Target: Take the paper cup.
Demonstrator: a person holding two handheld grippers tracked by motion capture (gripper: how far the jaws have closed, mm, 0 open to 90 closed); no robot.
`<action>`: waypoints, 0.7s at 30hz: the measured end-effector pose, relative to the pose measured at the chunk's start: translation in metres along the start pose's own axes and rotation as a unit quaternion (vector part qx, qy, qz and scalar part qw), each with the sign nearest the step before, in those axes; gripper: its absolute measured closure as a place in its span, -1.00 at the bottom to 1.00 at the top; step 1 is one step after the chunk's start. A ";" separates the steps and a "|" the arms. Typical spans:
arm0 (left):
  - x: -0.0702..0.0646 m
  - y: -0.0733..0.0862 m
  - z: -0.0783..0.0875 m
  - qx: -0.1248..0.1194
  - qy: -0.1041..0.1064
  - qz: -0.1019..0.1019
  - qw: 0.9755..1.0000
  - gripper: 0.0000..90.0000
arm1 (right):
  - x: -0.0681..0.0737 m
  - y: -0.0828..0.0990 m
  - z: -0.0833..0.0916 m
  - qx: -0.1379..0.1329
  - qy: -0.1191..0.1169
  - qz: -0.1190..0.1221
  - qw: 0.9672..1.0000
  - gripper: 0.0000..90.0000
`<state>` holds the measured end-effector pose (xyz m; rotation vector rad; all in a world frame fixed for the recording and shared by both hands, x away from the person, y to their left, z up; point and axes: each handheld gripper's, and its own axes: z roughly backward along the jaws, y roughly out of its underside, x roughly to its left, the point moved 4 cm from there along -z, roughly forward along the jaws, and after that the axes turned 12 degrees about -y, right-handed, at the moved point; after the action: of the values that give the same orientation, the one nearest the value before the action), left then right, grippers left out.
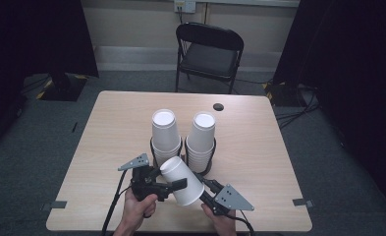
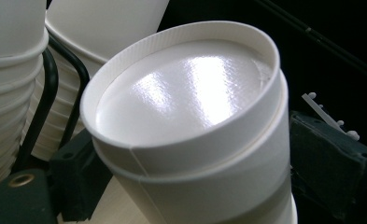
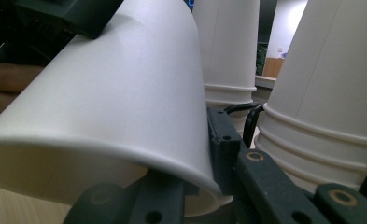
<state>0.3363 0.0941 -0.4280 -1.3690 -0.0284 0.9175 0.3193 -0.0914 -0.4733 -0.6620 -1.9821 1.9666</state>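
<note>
The paper cup (image 1: 181, 180) lies tilted just in front of the two cup stacks (image 1: 166, 132), base toward the left tool (image 1: 173, 185), whose jaws stand apart; the right tool (image 1: 206, 191) pinches its rim, being nearer.

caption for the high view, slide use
Right gripper clamps a tilted paper cup before two cup stacks; left gripper alongside.
</note>
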 end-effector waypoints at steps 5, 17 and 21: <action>0.000 0.000 0.002 -0.003 0.005 -0.007 1.000 -0.80 | 0.001 -0.002 0.002 -0.007 0.002 0.002 1.000 0.89; -0.001 -0.003 0.009 -0.018 -0.016 -0.036 0.999 -0.82 | -0.006 -0.009 0.010 -0.014 0.023 0.004 1.000 0.92; -0.002 -0.004 0.013 -0.020 -0.046 -0.065 0.997 -0.83 | -0.010 -0.012 0.017 -0.012 0.027 -0.004 1.000 0.92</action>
<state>0.3301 0.1035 -0.4203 -1.3453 -0.2051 0.8723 0.3181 -0.1107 -0.4612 -0.7058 -1.9763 1.9028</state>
